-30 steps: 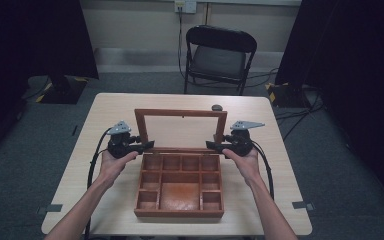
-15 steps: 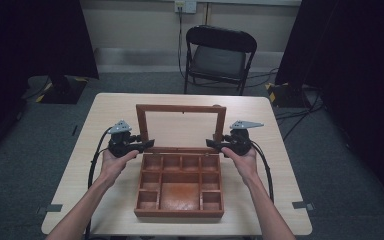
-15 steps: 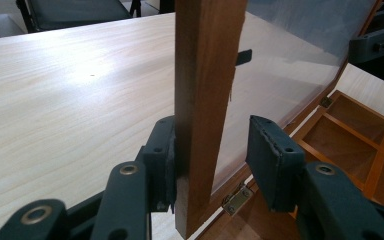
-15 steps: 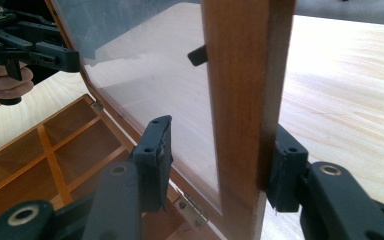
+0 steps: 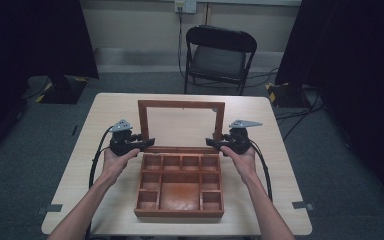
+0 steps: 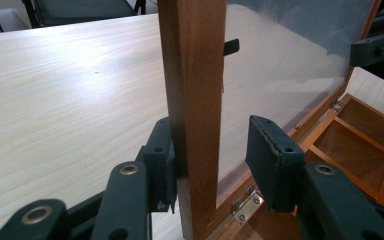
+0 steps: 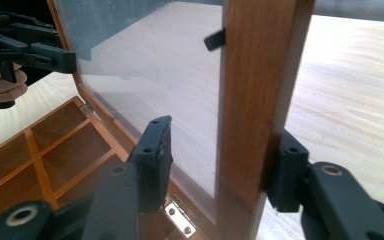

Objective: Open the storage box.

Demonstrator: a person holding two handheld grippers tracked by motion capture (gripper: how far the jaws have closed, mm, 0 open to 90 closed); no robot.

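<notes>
A wooden box [image 5: 179, 213] with several compartments lies open on the table, and its glass-paned lid [image 5: 181, 104] stands about upright at the back. My left gripper [image 5: 148, 143] straddles the lid's left post [image 6: 192, 75]. One pad lies against the wood and the other sits on the glass side. My right gripper [image 5: 211, 143] holds the right post [image 7: 260, 75] the same way, and its jaws have just been closing on it. Compartments [image 6: 365, 140] [image 7: 45, 145] show below each pane. Brass hinges sit near the jaws.
The light wooden table [image 5: 105, 130] has bare room on both sides of the box and behind the lid. A black folding chair [image 5: 220, 55] stands past the far edge. Dark curtains hang left and right. Cables lie on the floor at the right.
The lid's top rail has swung a little further up and back. Both hands stay at its lower corners.
</notes>
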